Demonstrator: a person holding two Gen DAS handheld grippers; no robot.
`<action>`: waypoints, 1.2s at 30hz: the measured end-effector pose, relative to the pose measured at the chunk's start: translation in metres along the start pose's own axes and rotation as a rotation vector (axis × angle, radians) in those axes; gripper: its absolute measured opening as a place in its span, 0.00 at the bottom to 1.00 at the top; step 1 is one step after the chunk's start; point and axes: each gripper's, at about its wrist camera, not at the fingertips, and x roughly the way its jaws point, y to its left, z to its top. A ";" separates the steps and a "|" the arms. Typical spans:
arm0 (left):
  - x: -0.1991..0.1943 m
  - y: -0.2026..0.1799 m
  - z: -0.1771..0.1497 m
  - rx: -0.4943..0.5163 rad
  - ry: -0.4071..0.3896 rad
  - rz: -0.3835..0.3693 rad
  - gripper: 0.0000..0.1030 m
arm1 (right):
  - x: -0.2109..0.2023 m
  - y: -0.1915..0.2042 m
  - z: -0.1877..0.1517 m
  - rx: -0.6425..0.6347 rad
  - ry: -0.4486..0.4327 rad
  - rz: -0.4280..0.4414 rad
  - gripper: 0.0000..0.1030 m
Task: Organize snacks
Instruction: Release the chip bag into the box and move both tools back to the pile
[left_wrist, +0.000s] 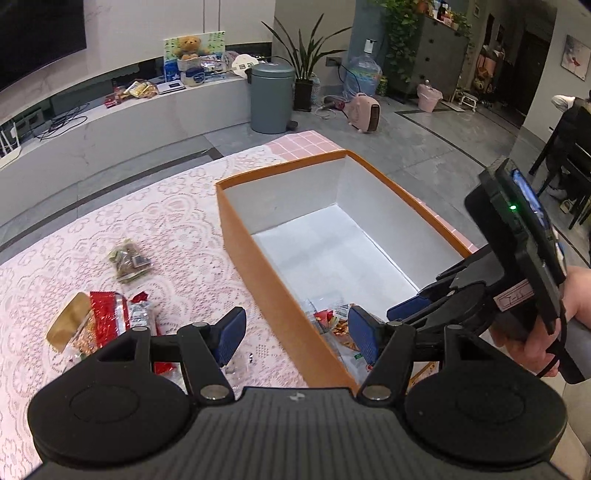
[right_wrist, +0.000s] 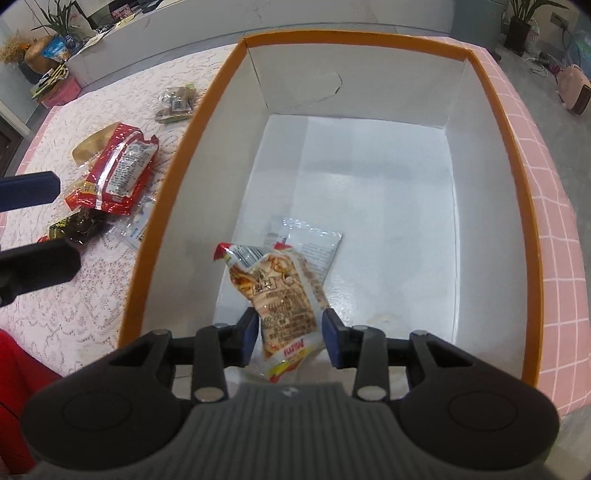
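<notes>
Pink lace-covered desk (left_wrist: 166, 221) carries an orange cardboard box (right_wrist: 162, 206). Right claw (right_wrist: 290, 338) hangs inside it, released around a beige snack packet (right_wrist: 284, 291) on the box floor. Left claw (left_wrist: 293, 338) gapes empty. Advise withdrawing straight upward, clear of the wrapper.

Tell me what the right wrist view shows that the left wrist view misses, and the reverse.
Only the right wrist view: the right gripper open around a beige snack packet lying in the box, a clear packet under it, and the whole box floor.
Only the left wrist view: the left gripper open and empty over the near wall, plus the person's hand.
Both: the orange box, the red packet and the small dark packet on the lace cloth.
</notes>
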 end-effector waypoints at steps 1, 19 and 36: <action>-0.002 0.002 -0.002 -0.004 -0.002 0.003 0.72 | -0.001 0.003 0.000 -0.003 -0.004 -0.003 0.36; -0.057 0.051 -0.067 -0.091 -0.122 0.159 0.72 | -0.074 0.101 -0.041 -0.186 -0.472 -0.095 0.50; -0.056 0.114 -0.155 -0.209 -0.070 0.221 0.72 | -0.017 0.196 -0.071 -0.236 -0.537 -0.026 0.50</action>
